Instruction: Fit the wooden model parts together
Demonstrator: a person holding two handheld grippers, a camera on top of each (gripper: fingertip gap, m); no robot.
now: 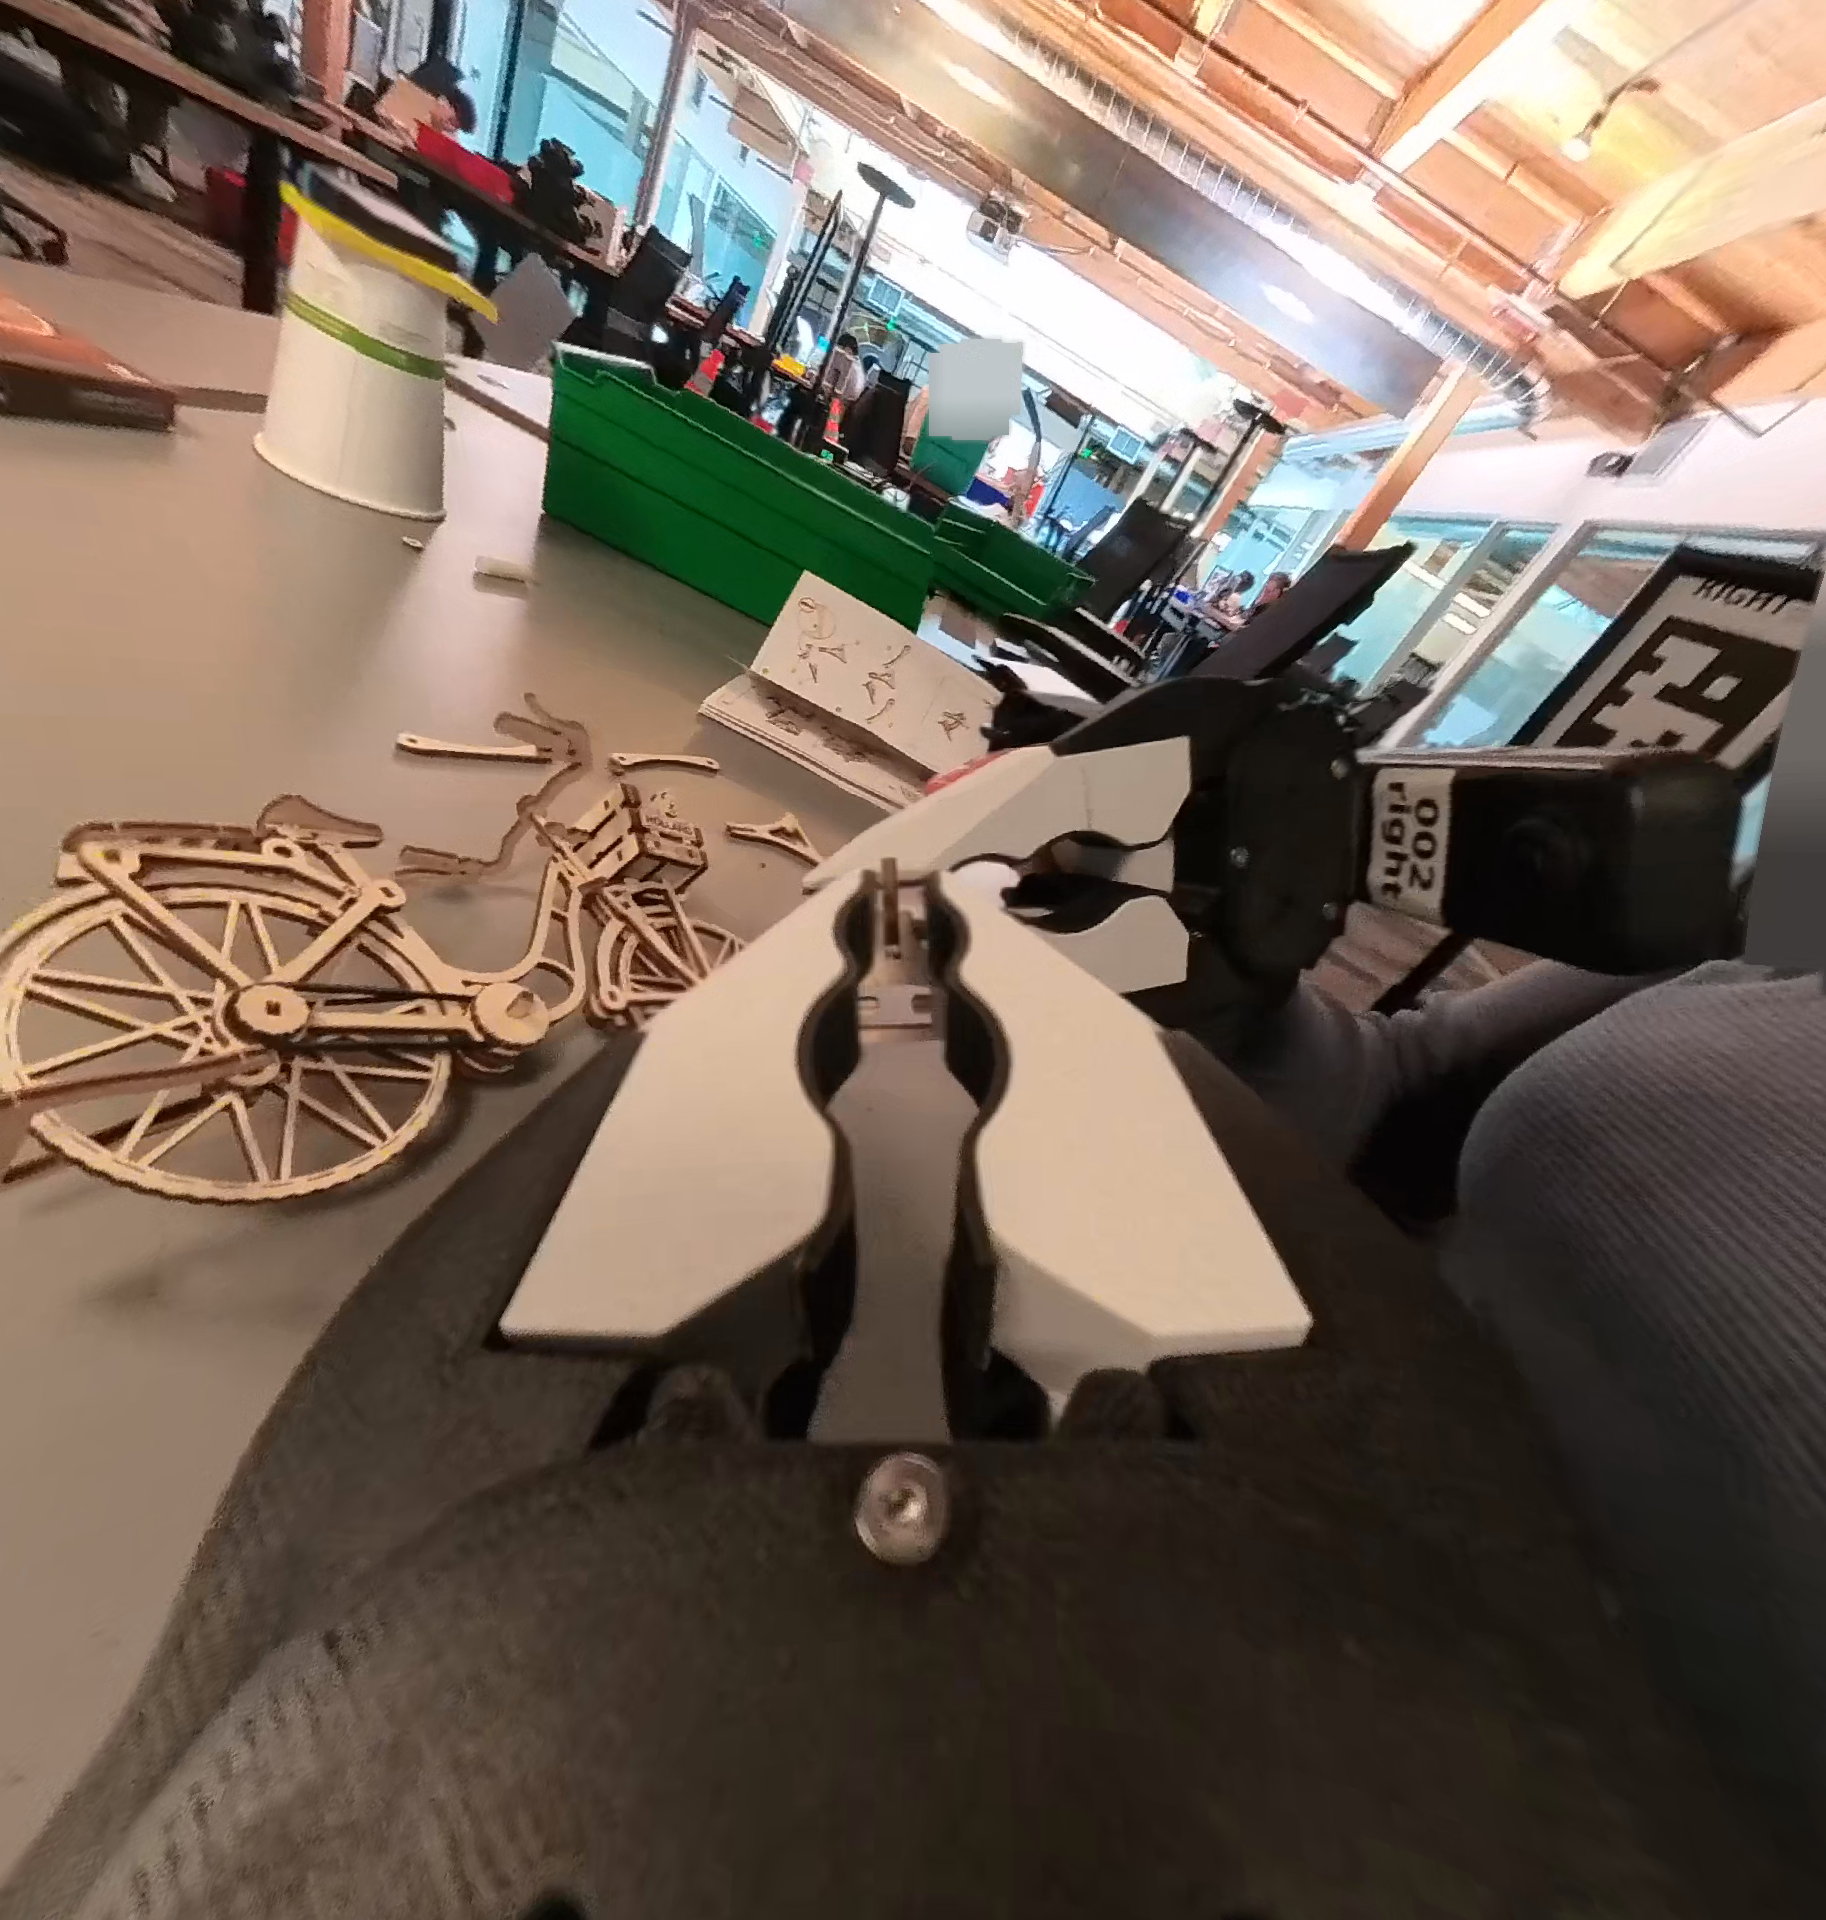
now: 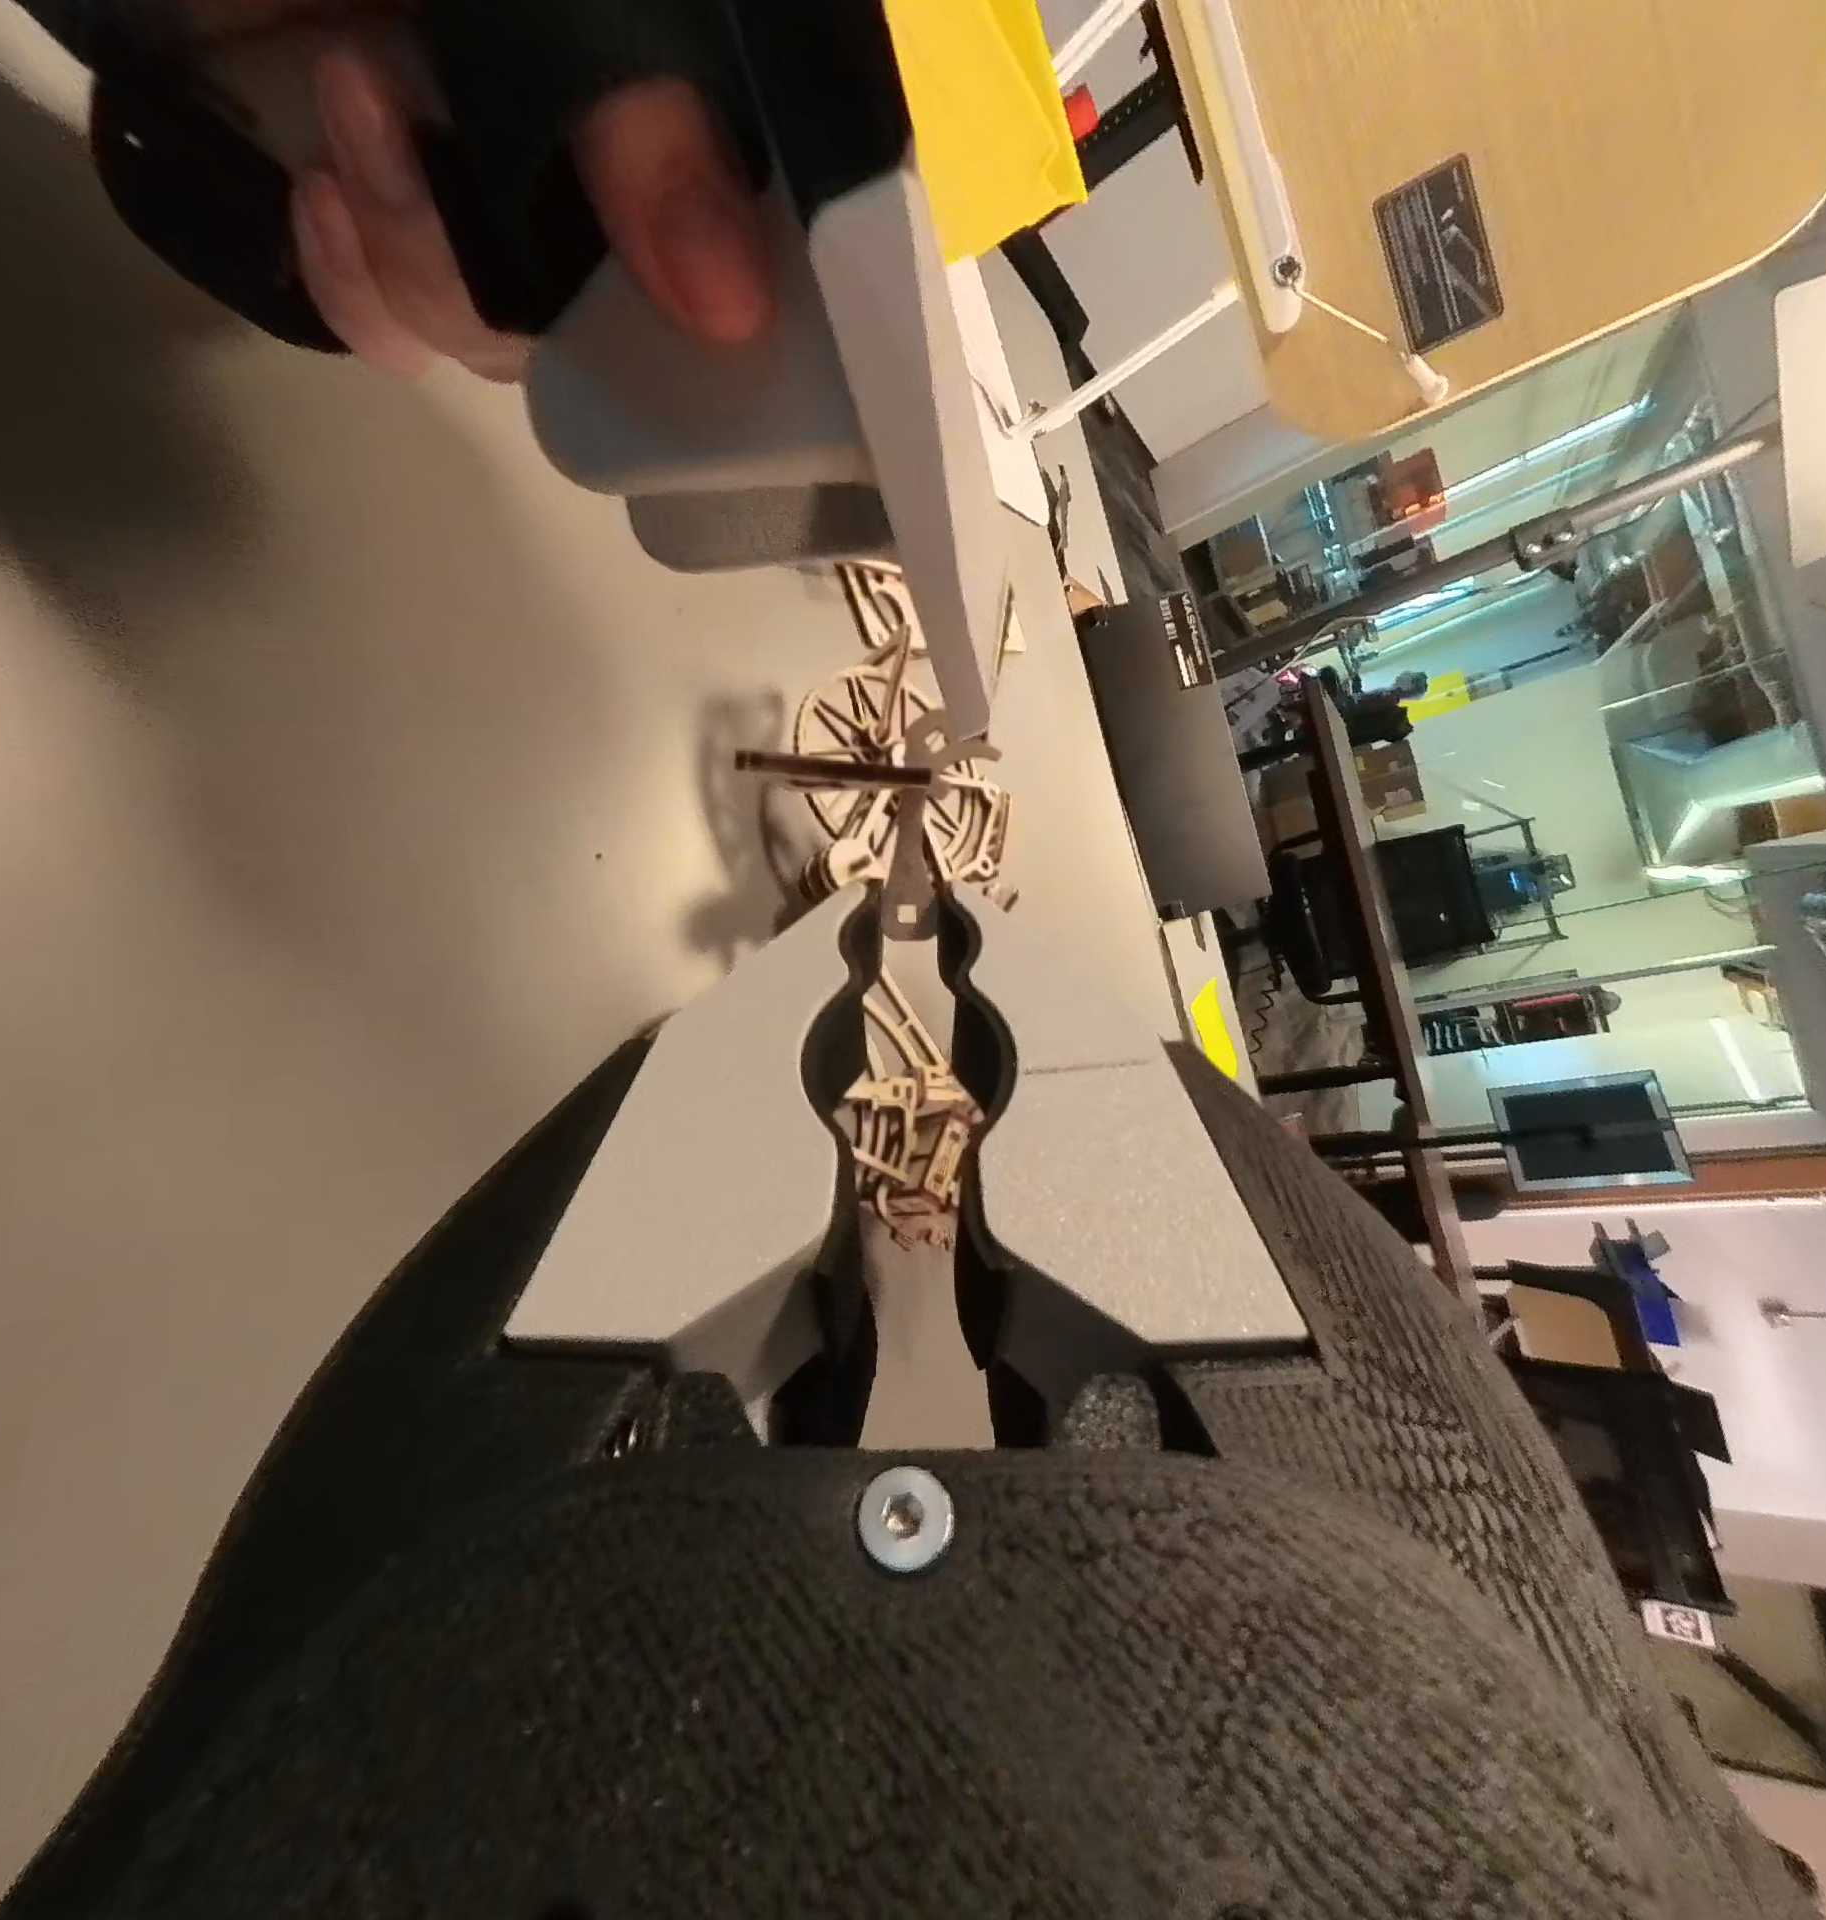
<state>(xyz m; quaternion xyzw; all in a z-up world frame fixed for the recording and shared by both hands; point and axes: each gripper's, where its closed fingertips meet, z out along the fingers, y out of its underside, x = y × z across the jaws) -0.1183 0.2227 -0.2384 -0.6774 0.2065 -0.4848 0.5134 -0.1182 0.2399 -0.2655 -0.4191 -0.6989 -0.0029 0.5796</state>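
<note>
A wooden bicycle model (image 1: 265, 987) lies flat on the grey table (image 1: 161, 644). My left gripper (image 1: 893, 883) is shut on a small flat wooden part (image 1: 893, 925), held just above the table to the right of the bicycle. My right gripper (image 2: 904, 914) is shut on a thin wooden strip (image 2: 904, 868). Its fingers (image 1: 992, 800) come in from the right and meet the left gripper's tips. In the right wrist view the left gripper's fingers (image 2: 930, 468) reach down to a small part (image 2: 956, 748) touching the strip's far end, with a dark thin rod (image 2: 836, 769) crossing there.
Loose wooden pieces (image 1: 473, 743) lie beyond the bicycle. An open instruction booklet (image 1: 867, 686) lies behind the grippers. A white cup (image 1: 358, 384), green bins (image 1: 732, 499) and a flat dark box (image 1: 47, 364) stand farther back. A hand (image 2: 421, 208) holds the left gripper. Left and right tips are no more than a few centimetres apart.
</note>
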